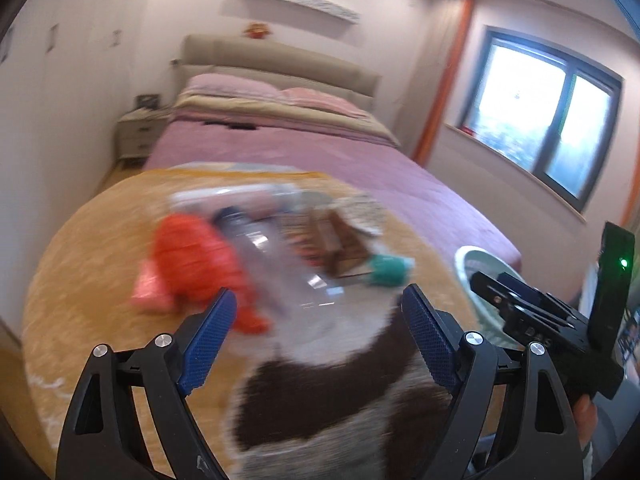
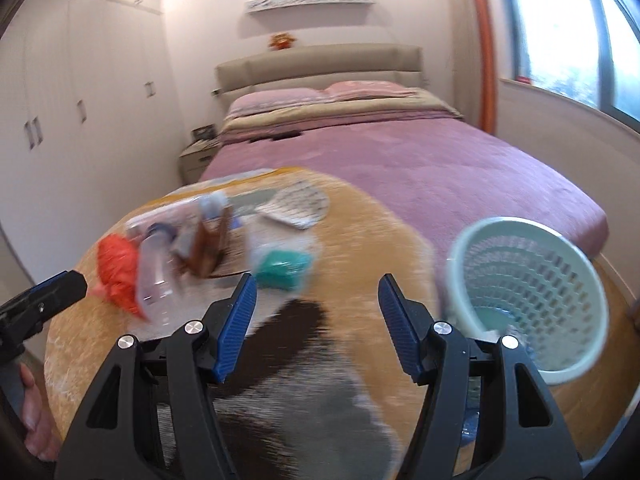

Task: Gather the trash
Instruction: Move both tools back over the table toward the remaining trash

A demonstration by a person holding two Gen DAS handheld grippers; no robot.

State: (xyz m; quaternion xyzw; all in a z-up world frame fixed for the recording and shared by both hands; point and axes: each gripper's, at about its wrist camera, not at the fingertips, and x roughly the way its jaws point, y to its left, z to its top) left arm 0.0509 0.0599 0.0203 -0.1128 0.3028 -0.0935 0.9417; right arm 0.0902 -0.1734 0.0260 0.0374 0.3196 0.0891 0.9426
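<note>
Both tools empty and spread: left tool [image 1: 316, 308] jaws wide apart over the fuzzy orange rug [image 1: 100, 240], nothing between the pads; right tool [image 2: 316, 300] likewise released, gap slightly narrower, holding nothing. Trash heaped in one cluster on the rug at the foot of the bed [image 2: 440, 168]: red crumpled bag [image 2: 118, 272], clear plastic bottle [image 2: 158, 276] lying on its side against it, brown carton [image 2: 208, 248] behind, teal packet [image 2: 284, 268] nearest the right tool, patterned paper piece [image 2: 300, 202] further back. Pale green mesh basket [image 2: 532, 300] sits tipped toward the camera just right of the heap, mouth facing the tools, probably so items drop in with a short carry. Looks like pre-grasp approach: jaws pre-opened for bulky soft items, teal packet probably first for the right, red bag or bottle for the left. Heavy blur, so contact edges uncertain
</note>
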